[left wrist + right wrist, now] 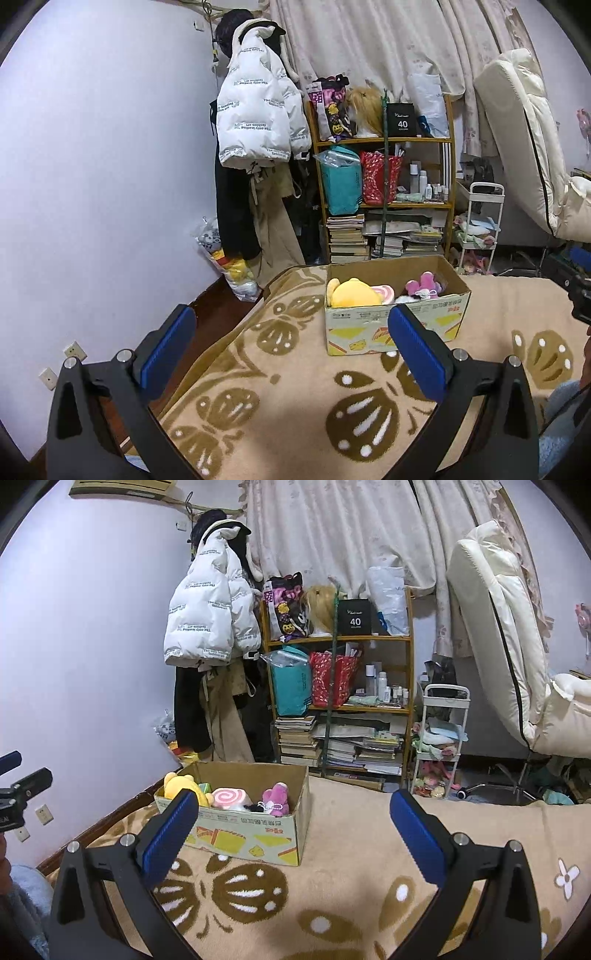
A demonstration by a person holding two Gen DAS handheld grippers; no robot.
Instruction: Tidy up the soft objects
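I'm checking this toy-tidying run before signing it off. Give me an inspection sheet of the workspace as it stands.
Surface: beige blanket with brown leaf pattern; no loose toys seen on it.
Job's things: open cardboard box on the blanket, holding a yellow plush, a pink swirl plush and a purple plush.
Clutter: bag of plush toys on the floor by the wall.
Grippers: left gripper open, empty; right gripper open, empty.
Cables: nothing seen.
Surroundings: wooden shelf with books and bags, hanging white jacket, curtain, white cart.
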